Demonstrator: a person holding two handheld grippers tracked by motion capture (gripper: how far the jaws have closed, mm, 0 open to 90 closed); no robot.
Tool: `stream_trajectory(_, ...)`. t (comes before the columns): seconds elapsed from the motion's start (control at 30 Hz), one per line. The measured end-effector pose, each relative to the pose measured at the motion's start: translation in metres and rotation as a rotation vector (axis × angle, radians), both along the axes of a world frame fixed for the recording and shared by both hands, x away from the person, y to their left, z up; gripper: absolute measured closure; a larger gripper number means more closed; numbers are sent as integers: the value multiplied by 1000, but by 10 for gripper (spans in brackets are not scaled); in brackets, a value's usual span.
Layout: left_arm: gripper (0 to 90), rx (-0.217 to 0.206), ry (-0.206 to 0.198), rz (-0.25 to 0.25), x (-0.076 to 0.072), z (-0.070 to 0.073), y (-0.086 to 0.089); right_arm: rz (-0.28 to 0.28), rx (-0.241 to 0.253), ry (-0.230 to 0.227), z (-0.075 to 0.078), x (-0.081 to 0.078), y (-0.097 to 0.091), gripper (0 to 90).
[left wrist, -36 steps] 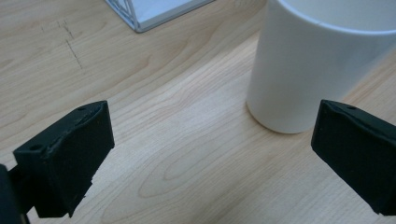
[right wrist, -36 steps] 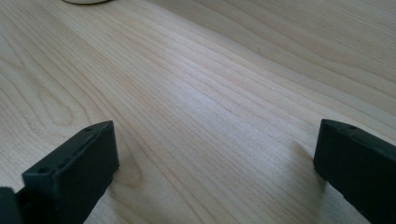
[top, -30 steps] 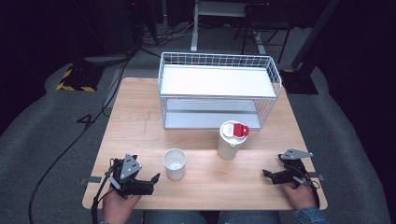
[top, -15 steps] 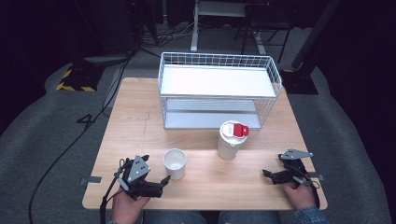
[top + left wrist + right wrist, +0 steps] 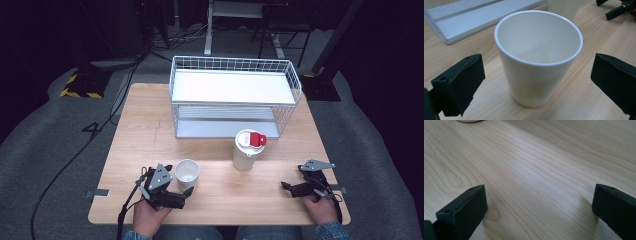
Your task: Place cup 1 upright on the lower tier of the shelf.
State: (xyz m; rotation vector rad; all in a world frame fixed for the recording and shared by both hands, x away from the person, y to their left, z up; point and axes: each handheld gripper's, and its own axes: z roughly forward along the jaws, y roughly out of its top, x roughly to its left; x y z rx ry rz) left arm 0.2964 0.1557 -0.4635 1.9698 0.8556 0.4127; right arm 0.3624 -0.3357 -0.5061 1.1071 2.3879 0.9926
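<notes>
High view: my left gripper [image 5: 187, 192] has slid right, up to the white cup [image 5: 187, 173].
Jaws spread, flanking the cup near the table's [image 5: 225, 192] front edge, not touching; closing comes next, I judge.

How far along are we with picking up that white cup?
Early stage. Done: the left gripper is lined up at the cup, its open fingers either side but not touching. In hand: the approach to grasp. Left: closing on the cup, which sits empty and upright on the table, and lifting it. The right gripper rests open near the table's edge, away from the lidded cup.
</notes>
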Motion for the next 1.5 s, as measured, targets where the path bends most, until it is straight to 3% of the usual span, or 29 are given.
stream_trajectory(0.13, 0, 10, 10, 5, 6, -5, -4, 0, 0, 0, 0, 0, 0, 3)
stream_trajectory(0.23, 0, 54, 8, 39, 8, -7, -8, 0, 0, 0, 0, 0, 0, 2)
stream_trajectory(0.33, 0, 63, 34, 45, 11, -11, -10, 0, 0, 0, 0, 0, 0, 3)
stream_trajectory(0.63, 28, 11, 124, 32, 20, -23, -10, 0, 0, 0, 0, 0, 0, 3)
stream_trajectory(0.9, 199, 4, 125, -7, 21, -26, -11, 0, 0, 0, 0, 0, 0, 3)
stream_trajectory(1.33, 221, -2, 112, 2, 19, -24, -10, 0, -1, -1, 0, 0, 0, 3)
stream_trajectory(1.5, 224, -3, 129, 6, 18, -22, -11, 0, 0, 0, 0, 0, 0, 3)
